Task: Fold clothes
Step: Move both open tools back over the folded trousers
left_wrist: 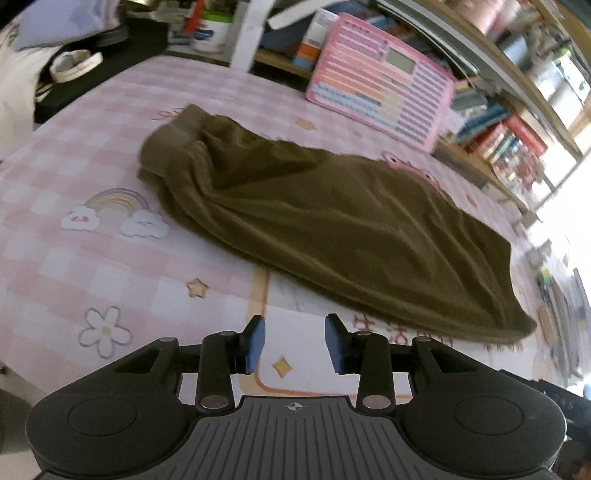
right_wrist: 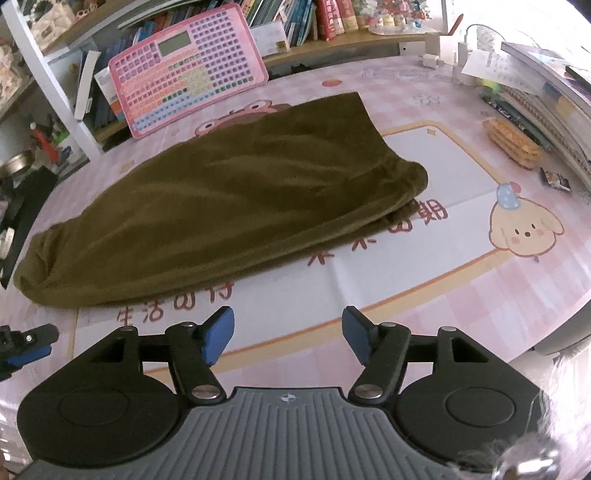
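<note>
An olive-green garment (left_wrist: 332, 225) lies folded lengthwise on the pink patterned table mat (left_wrist: 74, 258), with its waistband end at the far left of the left wrist view. It also shows in the right wrist view (right_wrist: 229, 199), stretching from lower left to upper right. My left gripper (left_wrist: 294, 345) is open and empty, held just short of the garment's near edge. My right gripper (right_wrist: 288, 338) is open and empty, a little before the garment's near edge. The left gripper's tip (right_wrist: 33, 345) shows at the far left of the right wrist view.
A pink keyboard toy (right_wrist: 188, 66) leans against a bookshelf (right_wrist: 317, 18) behind the garment. Stacked books and a snack pack (right_wrist: 513, 142) lie at the right. A black item with a tape roll (left_wrist: 74, 62) sits at the far left.
</note>
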A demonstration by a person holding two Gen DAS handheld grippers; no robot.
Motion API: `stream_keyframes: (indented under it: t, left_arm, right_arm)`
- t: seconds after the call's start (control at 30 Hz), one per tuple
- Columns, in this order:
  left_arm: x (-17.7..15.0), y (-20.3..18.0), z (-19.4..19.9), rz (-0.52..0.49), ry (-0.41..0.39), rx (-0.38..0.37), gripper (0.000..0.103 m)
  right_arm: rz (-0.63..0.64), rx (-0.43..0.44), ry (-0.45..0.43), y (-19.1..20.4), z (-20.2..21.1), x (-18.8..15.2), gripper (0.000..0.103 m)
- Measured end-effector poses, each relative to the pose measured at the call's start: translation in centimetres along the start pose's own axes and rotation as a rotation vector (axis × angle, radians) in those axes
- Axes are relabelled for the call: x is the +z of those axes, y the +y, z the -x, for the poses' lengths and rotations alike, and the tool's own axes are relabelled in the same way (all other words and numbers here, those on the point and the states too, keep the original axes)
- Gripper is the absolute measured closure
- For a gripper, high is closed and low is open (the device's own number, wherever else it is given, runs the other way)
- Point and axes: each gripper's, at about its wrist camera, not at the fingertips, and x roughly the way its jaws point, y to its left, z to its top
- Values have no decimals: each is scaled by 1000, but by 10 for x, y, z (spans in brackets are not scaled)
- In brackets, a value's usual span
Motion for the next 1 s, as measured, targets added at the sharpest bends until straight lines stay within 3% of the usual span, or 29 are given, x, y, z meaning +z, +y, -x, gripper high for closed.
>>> stream_keyframes:
  t: [0.53, 0.63, 1.0]
  left_arm:
    - [-6, 1, -1, 3, 19, 51, 67]
    - [-6, -3, -2, 4, 6, 54, 43]
    - [3, -6, -11, 47, -3, 66, 36]
  right_arm:
    - [84, 22, 26, 13, -7, -8, 38]
    - [84, 18, 28, 9, -8, -7, 37]
    - [72, -16, 30, -4, -14, 3, 22]
